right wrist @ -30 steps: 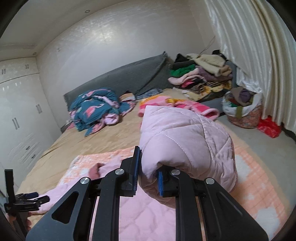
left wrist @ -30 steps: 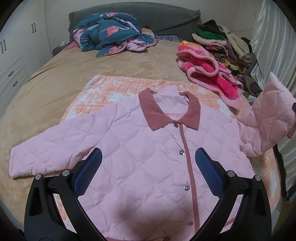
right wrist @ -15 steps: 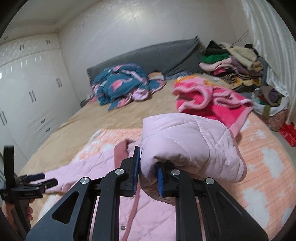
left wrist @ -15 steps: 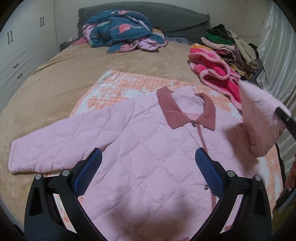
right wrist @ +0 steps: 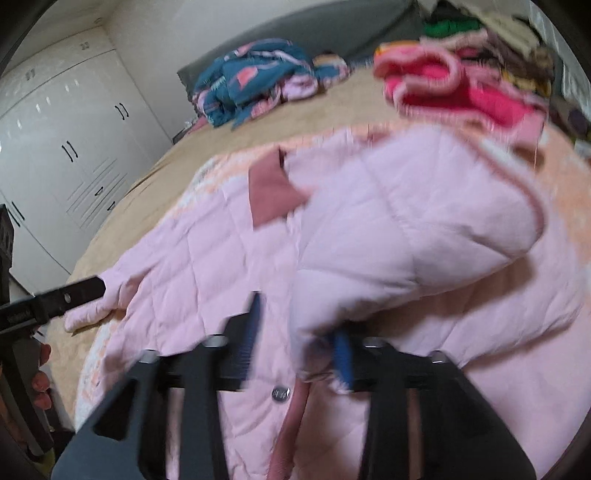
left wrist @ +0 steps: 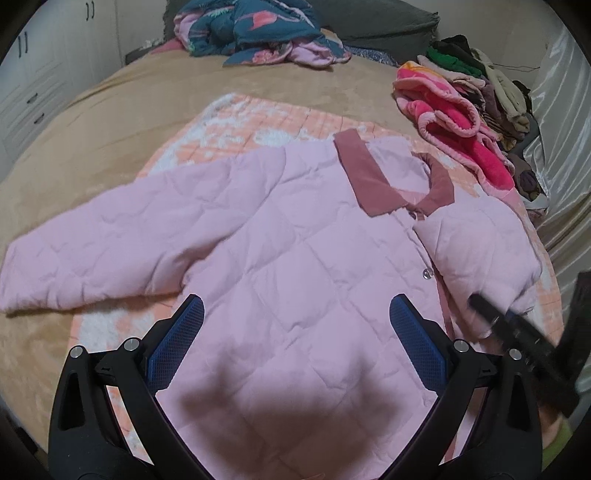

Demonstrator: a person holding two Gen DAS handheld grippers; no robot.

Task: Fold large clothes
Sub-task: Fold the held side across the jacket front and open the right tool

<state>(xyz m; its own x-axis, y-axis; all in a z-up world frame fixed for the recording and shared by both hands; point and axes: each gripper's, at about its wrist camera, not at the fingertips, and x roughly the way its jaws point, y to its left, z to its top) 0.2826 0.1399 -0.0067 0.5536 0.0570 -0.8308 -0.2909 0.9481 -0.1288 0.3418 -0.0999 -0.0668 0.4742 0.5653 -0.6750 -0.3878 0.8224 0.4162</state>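
Observation:
A pink quilted jacket (left wrist: 295, 258) with a dusty-rose collar (left wrist: 365, 173) lies face up on the bed. Its left sleeve (left wrist: 92, 258) stretches out flat. The right sleeve (left wrist: 480, 251) is folded over the jacket's front (right wrist: 207, 266). My right gripper (right wrist: 295, 343) is low over the front and its jaws are opening. The sleeve's cuff (right wrist: 314, 354) still sits between them, with a gap at the left pad. My left gripper (left wrist: 295, 332) hangs open above the jacket's lower front, holding nothing. The right gripper (left wrist: 517, 332) shows blurred at the left wrist view's right edge.
An orange-and-white checked blanket (left wrist: 258, 122) lies under the jacket on a tan bedspread (left wrist: 110, 122). A teal flamingo-print bundle (left wrist: 258, 29) sits by the headboard. Hot-pink fleece (left wrist: 461, 125) and a pile of clothes (left wrist: 480, 74) sit at the far right. White wardrobes (right wrist: 74, 147) stand on the left.
The right gripper carried the sleeve down and across onto the jacket's front, and its jaws have parted from a tight grip. The left gripper sank closer to the jacket.

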